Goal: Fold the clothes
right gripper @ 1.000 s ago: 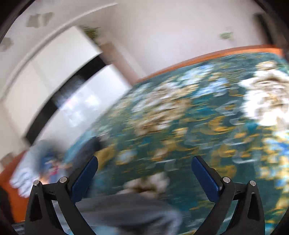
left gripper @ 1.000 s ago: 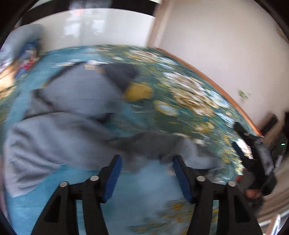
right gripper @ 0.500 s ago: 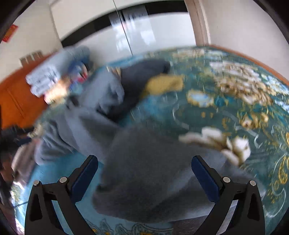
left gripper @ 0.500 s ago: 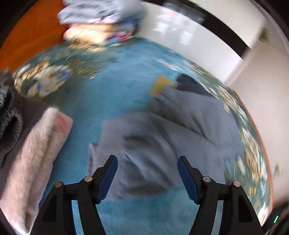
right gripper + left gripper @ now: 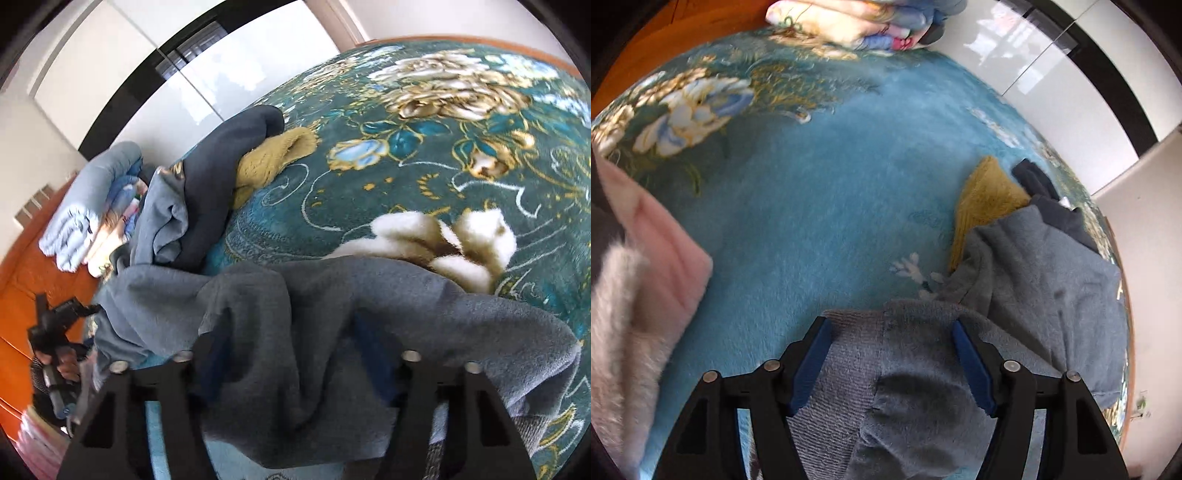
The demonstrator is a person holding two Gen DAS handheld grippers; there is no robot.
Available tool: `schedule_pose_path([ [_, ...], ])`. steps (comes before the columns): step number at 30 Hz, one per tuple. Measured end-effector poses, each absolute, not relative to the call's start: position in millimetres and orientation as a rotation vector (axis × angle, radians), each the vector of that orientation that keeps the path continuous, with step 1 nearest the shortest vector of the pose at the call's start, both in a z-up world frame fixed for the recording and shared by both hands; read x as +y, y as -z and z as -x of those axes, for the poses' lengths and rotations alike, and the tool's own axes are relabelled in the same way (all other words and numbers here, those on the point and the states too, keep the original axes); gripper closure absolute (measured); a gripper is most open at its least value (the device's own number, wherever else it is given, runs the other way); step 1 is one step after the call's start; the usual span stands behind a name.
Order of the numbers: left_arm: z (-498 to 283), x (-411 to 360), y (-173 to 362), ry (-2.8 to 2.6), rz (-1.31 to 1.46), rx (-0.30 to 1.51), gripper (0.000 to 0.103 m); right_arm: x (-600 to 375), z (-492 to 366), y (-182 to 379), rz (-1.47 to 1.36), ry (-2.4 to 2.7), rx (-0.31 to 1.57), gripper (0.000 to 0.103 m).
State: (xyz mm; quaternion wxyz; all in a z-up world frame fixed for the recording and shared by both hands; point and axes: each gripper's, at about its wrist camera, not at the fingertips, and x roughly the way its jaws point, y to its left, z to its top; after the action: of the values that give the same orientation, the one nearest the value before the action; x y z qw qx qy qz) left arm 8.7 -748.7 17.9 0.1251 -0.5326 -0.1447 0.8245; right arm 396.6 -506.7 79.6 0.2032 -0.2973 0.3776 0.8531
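Left gripper [image 5: 890,363] closing now, its blue pads either side of the grey garment [image 5: 1027,295], not yet pressing it. Right gripper [image 5: 291,369] closing too, fingers buried under a drape of the same grey cloth; I can't tell whether it's pinching. That garment sprawls over the teal floral blanket [image 5: 820,206], a mustard fleece [image 5: 986,199] at two o'clock beyond it.

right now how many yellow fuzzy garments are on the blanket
1. The mustard yellow garment lies near the blanket's far side, partly tucked under the dark navy garment. More could be hidden under the grey clothing.
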Motion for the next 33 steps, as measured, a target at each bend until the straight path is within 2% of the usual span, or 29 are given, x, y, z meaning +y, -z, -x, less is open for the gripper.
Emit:
schedule_pose_path([
  [1, -10.1, -746.3, -18.9, -2.417, 1.558, -0.402, 0.051, -505.0, -397.3, -79.1, 0.822, -2.381, 1.071, 0.059],
  [2, -14.6, -743.2, -20.4, -2.432, 1.567, -0.370, 0.069, -503.3, -398.1, -78.6, 0.815, -2.381, 1.089, 0.069],
  [3, -18.4, -740.7, -21.3, -2.443, 1.575, -0.343, 0.087, -501.8, -398.8, -78.2, 0.807, -2.381, 1.105, 0.074],
  [4, -18.5, -738.5, -21.6, -2.446, 1.576, -0.333, 0.093, -501.5, -399.3, -78.0, 0.798, -2.385, 1.118, 0.083],
  [5, -18.1, -733.8, -24.1, -2.461, 1.567, -0.326, 0.094, -501.2, -399.9, -77.8, 0.788, -2.388, 1.131, 0.087],
  [8, -43.8, -727.2, -31.0, -2.531, 1.505, -0.271, 0.096, -500.5, -403.0, -78.9, 0.759, -2.400, 1.147, 0.091],
  [12, -75.8, -738.3, -71.2, -2.517, 1.364, -0.263, 0.096, -495.3, -414.0, -90.9, 0.661, -2.426, 1.139, 0.093],
  [17, -151.2, -777.8, -129.8, -2.428, 1.074, -0.381, 0.096, -490.7, -437.7, -136.5, 0.601, -2.475, 0.822, 0.094],
  [20, -209.8, -807.5, -136.5, -2.388, 0.953, -0.405, 0.096, -490.6, -464.3, -176.6, 0.523, -2.500, 0.629, 0.094],
  [22, -244.2, -819.8, -124.3, -2.389, 0.932, -0.392, 0.096, -496.9, -484.2, -196.8, 0.466, -2.505, 0.508, 0.094],
  [25, -291.2, -841.8, -70.4, -2.410, 1.049, -0.312, 0.096, -523.2, -515.8, -197.7, 0.499, -2.480, 0.256, 0.094],
  [29, -320.8, -857.4, -6.6, -2.294, 1.298, -0.349, 0.098, -536.4, -546.9, -142.2, 0.722, -2.461, 0.290, 0.094],
  [33, -330.6, -872.1, 15.0, -2.228, 1.439, -0.376, 0.098, -544.7, -572.7, -95.0, 0.874, -2.423, 0.404, 0.094],
])
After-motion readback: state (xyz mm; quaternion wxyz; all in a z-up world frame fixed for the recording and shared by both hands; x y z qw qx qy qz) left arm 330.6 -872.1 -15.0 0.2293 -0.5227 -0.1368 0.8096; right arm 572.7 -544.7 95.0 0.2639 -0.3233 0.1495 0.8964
